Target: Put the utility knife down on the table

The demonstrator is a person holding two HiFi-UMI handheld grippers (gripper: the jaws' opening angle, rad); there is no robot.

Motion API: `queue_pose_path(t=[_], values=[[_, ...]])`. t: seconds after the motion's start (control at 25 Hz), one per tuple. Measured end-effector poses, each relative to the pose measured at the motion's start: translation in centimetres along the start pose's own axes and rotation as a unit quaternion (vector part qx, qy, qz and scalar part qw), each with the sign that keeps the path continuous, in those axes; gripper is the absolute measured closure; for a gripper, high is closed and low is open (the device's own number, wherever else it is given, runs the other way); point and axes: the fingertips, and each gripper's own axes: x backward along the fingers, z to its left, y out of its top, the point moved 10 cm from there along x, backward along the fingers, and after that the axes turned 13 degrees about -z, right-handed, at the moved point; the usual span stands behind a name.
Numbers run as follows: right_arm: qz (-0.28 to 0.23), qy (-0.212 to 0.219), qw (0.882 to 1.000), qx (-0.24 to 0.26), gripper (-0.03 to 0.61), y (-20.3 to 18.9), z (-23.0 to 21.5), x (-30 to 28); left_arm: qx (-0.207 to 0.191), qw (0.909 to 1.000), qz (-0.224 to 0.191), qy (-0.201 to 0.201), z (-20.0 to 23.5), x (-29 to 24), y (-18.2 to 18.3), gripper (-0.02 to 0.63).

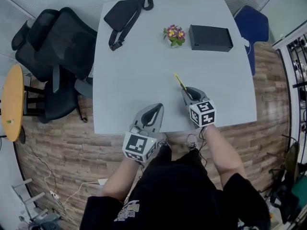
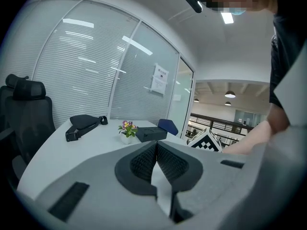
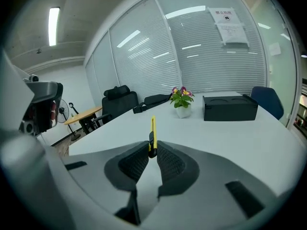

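Observation:
A slim yellow utility knife (image 1: 180,82) (image 3: 152,131) sticks out forward from my right gripper (image 1: 187,92) (image 3: 152,149), whose jaws are shut on its black rear end. It hangs just above the pale grey table (image 1: 144,71), right of the middle and near the front edge. My left gripper (image 1: 154,110) (image 2: 156,153) is at the table's front edge, left of the right one. Its jaws are shut with nothing between them.
A black waist bag (image 1: 123,14) lies at the table's far left. A small pot of flowers (image 1: 174,35) and a black box (image 1: 210,37) stand at the far right. Black office chairs (image 1: 57,47) are left of the table, a blue chair (image 1: 252,25) at its far right.

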Motion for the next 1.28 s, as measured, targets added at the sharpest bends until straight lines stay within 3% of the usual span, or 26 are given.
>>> queue_pose_path(t=[0.4, 1.28], values=[[0.073, -0.009, 0.997, 0.000, 0.522, -4.0, 0.0, -2.8, 0.014, 0.9997, 0.018, 0.002, 1.6, 0.7, -1.3, 0.607], [0.150, -0.030, 0.988, 0.016, 0.516, -6.2, -0.4, -4.7, 0.018, 0.9996, 0.020, 0.008, 2.4, 0.8, -1.7, 0.607]])
